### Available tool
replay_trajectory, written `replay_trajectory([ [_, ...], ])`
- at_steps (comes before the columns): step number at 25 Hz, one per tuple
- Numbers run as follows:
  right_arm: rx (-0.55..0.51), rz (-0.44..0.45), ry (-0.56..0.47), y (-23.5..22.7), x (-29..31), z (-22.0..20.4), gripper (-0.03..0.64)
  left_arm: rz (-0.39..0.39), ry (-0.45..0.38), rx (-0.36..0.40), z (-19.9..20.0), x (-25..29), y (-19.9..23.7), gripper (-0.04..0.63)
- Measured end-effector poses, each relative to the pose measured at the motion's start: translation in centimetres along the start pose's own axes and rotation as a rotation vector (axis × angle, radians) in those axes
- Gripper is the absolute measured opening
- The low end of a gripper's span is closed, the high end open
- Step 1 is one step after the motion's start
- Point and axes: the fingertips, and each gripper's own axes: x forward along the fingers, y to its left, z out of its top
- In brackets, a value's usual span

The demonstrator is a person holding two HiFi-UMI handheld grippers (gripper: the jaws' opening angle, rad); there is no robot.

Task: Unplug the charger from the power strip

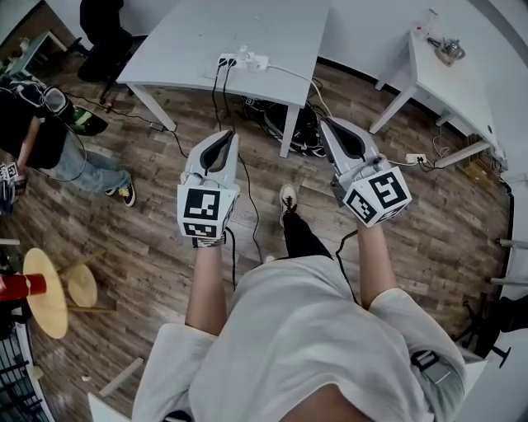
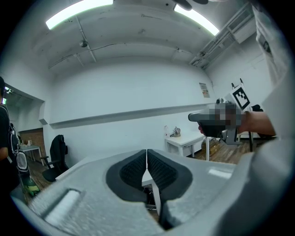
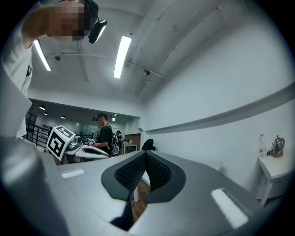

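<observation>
The charger [image 1: 257, 62] sits plugged into the power strip [image 1: 228, 59] near the front edge of the white table [image 1: 198, 33]. Well short of it, over the wood floor [image 1: 157, 247], the left gripper [image 1: 226, 136] and right gripper [image 1: 324, 124] both have their jaws pressed together, holding nothing.

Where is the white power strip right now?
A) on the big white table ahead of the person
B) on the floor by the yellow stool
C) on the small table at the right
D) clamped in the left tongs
A: the power strip lies near the front edge of the big white table, with dark cables hanging off beside it.
</observation>
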Motion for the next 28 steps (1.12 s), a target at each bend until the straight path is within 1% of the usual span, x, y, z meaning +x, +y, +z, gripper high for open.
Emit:
replay_trajectory([
  [3,-0.006,0.007,0.004,-1.6,1.8,-0.9,0.002,-0.003,0.011,0.001,-0.6,2.1,0.8,0.006],
  [7,0.001,0.024,0.010,-4.7,5.4,-2.3,0.002,0.014,0.030,-0.003,-1.5,5.8,2.8,0.006],
  [14,0.037,0.057,0.018,-12.4,13.0,-3.4,0.002,0.046,0.043,-0.024,-0.9,14.5,6.9,0.012],
  [18,0.036,0.059,0.049,-17.4,17.0,-4.3,0.002,0.059,0.052,-0.027,-1.2,20.0,8.8,0.029],
  [20,0.038,0.073,0.065,-19.4,18.9,-4.8,0.002,0.063,0.066,-0.031,-1.9,22.5,9.6,0.037],
  [24,0.064,0.109,0.088,-22.7,22.4,-6.2,0.002,0.071,0.100,-0.066,-3.5,27.1,10.9,0.049],
  [28,0.076,0.144,0.137,-24.9,25.2,-8.4,0.003,0.084,0.160,-0.101,-5.6,30.4,11.6,0.063],
])
